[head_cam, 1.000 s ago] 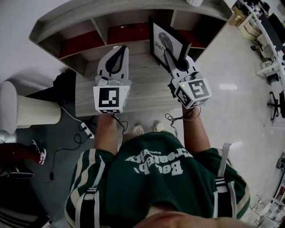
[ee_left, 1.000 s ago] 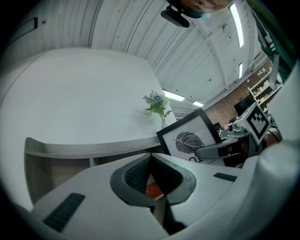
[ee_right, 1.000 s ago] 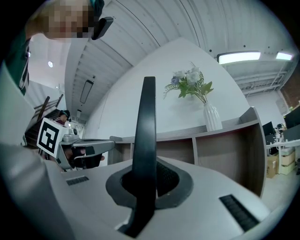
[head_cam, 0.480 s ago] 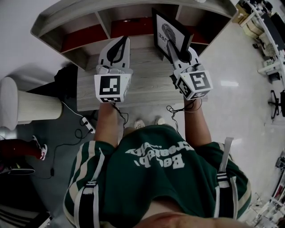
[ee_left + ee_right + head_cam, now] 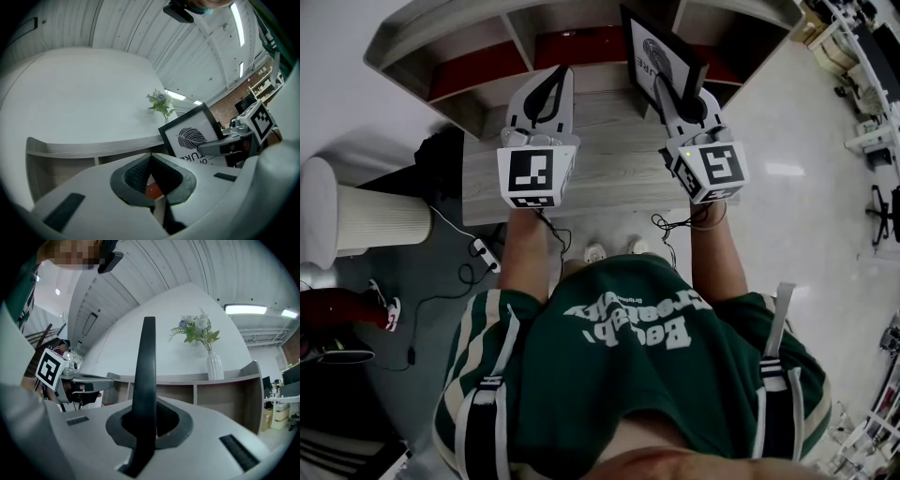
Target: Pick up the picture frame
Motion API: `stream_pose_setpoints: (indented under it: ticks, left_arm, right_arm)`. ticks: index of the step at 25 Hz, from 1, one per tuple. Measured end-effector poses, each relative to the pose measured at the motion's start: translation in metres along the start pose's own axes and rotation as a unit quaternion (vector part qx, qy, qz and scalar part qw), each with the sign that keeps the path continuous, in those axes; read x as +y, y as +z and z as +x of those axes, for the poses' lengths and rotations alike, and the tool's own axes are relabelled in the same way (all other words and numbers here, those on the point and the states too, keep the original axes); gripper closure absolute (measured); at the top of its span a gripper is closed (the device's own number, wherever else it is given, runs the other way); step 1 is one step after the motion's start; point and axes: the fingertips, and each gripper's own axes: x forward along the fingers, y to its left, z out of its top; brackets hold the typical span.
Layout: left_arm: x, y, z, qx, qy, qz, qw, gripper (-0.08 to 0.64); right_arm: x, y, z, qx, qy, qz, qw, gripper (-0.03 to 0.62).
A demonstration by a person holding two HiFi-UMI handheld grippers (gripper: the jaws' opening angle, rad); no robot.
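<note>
The picture frame (image 5: 664,52) is black with a white leaf print, and it stands tilted over the wooden desk's right side. My right gripper (image 5: 662,86) is shut on the frame's lower edge. In the right gripper view the frame (image 5: 146,376) shows edge-on as a dark bar rising between the pads. The left gripper view shows the frame's face (image 5: 192,136) and the right gripper (image 5: 220,146) clamped on it. My left gripper (image 5: 560,71) hovers over the desk's left side, shut, its pads (image 5: 140,173) touching at the tip with nothing held.
The desk (image 5: 609,173) has a raised shelf unit with red-backed compartments (image 5: 478,80) behind it. A white vase of flowers (image 5: 214,364) stands on the shelf top. A white ribbed cylinder (image 5: 380,230) and a power strip (image 5: 483,258) sit on the floor at left.
The right gripper has rolled slightly with the frame still in it. The head view has shifted a little, so both grippers sit higher in the picture. Neither grip changed.
</note>
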Motion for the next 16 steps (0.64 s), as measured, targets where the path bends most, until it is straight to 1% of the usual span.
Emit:
stream_pose_setpoints:
  ticks: [16]
  left_arm:
    - [0.001, 0.003, -0.01, -0.005, 0.0, -0.006, 1.0, 0.541]
  right_arm:
    - [0.011, 0.005, -0.006, 0.004, 0.004, -0.007, 1.0, 0.554]
